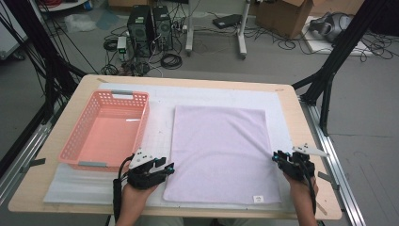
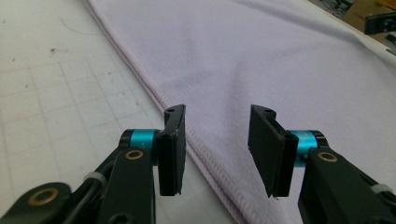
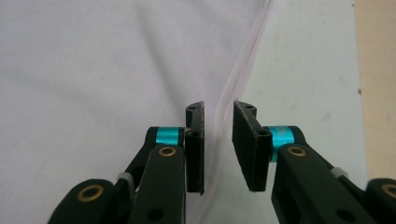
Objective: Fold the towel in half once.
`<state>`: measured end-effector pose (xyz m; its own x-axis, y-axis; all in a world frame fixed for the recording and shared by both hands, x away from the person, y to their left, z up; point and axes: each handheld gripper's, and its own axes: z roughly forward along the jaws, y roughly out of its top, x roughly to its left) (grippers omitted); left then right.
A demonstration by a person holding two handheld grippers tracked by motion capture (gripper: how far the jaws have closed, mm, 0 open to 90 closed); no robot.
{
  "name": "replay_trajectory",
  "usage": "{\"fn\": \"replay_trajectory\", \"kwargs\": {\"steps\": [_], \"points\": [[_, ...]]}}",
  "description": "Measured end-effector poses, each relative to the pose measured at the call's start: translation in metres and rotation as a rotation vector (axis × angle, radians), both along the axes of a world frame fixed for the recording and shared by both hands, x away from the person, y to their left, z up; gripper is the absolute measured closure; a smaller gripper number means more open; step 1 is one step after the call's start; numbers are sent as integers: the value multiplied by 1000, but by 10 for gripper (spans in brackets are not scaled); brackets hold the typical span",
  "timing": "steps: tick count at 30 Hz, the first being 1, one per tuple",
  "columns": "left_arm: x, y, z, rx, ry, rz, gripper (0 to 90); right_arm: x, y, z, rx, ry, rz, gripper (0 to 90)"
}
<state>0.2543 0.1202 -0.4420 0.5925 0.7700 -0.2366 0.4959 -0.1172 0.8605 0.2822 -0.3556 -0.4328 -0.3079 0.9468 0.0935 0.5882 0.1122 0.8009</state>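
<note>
Tabletop: both tools gape astride towel edges.

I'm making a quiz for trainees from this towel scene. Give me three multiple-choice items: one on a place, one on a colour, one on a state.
1. Where does the basket stand relative to the towel?
A left of it
B on it
C right of it

2. What colour is the basket?
A blue
B pink
C green

3. How do the left tongs stand?
A clamped on the basket
B open over the towel's edge
C holding a cup

Answers: 1 A, the high view shows it beside the towel's left edge. 2 B, its walls are pink. 3 B, a gap separates the pads above the hem.
</note>
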Motion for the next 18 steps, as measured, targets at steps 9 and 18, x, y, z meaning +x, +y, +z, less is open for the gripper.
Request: {"fn": "replay_trajectory", "kwargs": {"steps": [9, 18], "points": [[24, 1, 0, -4, 2, -17, 564, 55, 3, -15, -26, 70, 24, 859], [36, 3, -4, 2, 13, -10, 548, 48, -2, -8, -60, 8, -77, 680]]}}
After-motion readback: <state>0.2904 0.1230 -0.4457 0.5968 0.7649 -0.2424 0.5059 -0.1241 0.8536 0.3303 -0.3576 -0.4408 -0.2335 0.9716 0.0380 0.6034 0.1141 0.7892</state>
